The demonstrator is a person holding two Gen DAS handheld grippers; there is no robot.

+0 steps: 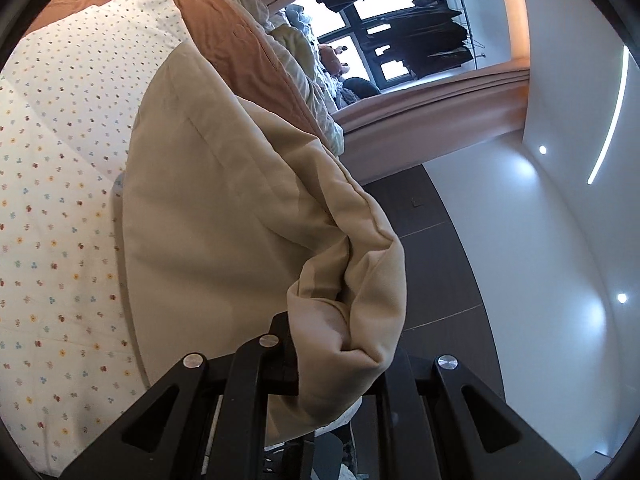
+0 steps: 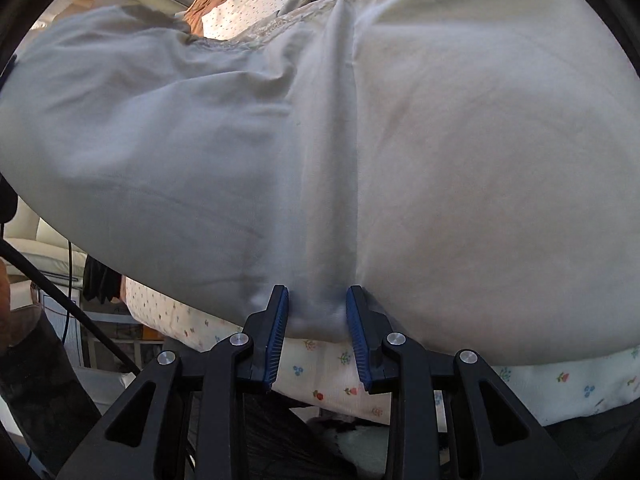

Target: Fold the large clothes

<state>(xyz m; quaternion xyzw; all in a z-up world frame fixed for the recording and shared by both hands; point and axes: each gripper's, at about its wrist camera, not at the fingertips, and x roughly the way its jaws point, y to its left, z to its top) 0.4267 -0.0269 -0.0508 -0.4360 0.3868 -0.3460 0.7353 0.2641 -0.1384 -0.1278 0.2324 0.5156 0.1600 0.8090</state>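
Pinching the soft, limp beige garment (image 1: 240, 208) on the bed (image 1: 52, 208), we have bunched cloth in the left gripper (image 1: 336, 344), the right gripper's (image 2: 317, 316) jaws nipping its hem.

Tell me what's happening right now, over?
Left gripper shut on large beige cotton garment, lifted. Right gripper pinching its hem over floral bedsheet. Nothing blocking.

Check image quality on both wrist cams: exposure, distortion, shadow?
Left wrist: window blown out, ceiling spotlights flare, strong fisheye bending; beige garment evenly lit, sharp. Right wrist: garment fills the frame, left half shaded grey, right half warmer; blue finger pads sharp.
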